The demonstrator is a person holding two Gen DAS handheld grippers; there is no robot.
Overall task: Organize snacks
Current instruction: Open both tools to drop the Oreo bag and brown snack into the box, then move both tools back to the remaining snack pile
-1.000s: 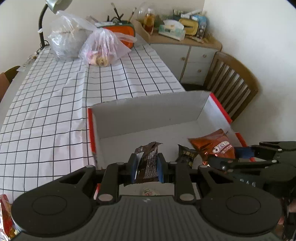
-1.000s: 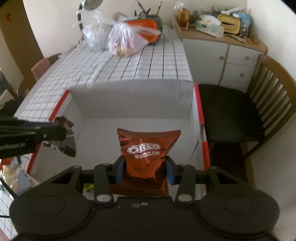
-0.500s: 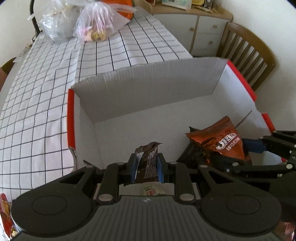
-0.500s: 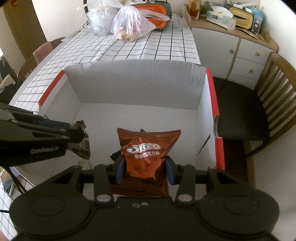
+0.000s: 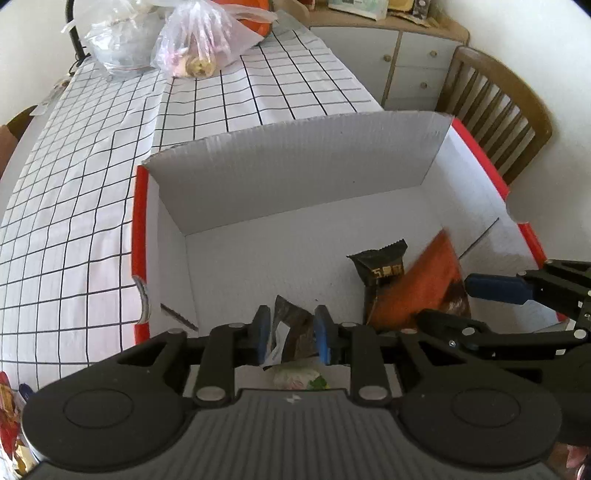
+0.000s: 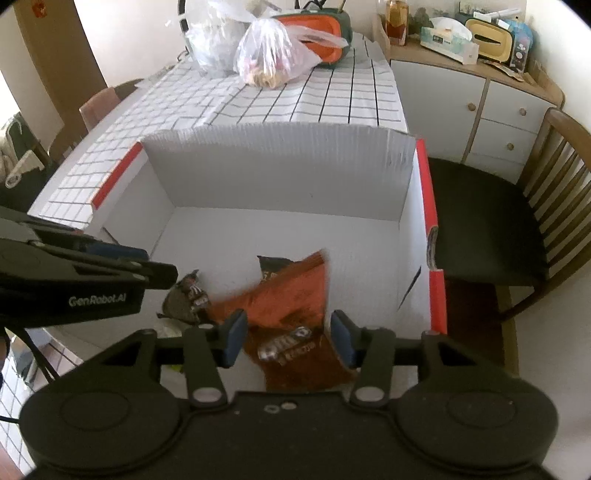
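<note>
A white cardboard box (image 5: 295, 166) with red rims stands on the checked table. My left gripper (image 5: 292, 332) hangs low over its near left part. Its jaws are opening, and a dark brown snack packet (image 5: 295, 325) slumps loose between the blue pads. My right gripper (image 6: 289, 339) is over the near right part, jaws opening too. The orange Oreo bag (image 6: 288, 295) is blurred and tips down out from between the pads. A black packet with gold print (image 5: 380, 266) lies on the box floor behind the bag. Each gripper shows in the other's view: right gripper (image 5: 476, 306), left gripper (image 6: 147, 264).
A green-and-white packet (image 5: 295, 378) lies under the left gripper. Plastic bags (image 6: 266, 55) and an orange case (image 6: 321, 29) sit at the table's far end. A wooden chair (image 6: 491, 221) and a cabinet (image 6: 480, 99) stand right of the box. More snacks (image 5: 7, 406) lie at the table's near left.
Both pairs of jaws have widened. The Oreo bag has slipped from the right pads and tilted over. The brown packet has sagged and turned. The left gripper has sunk lower over the box.
</note>
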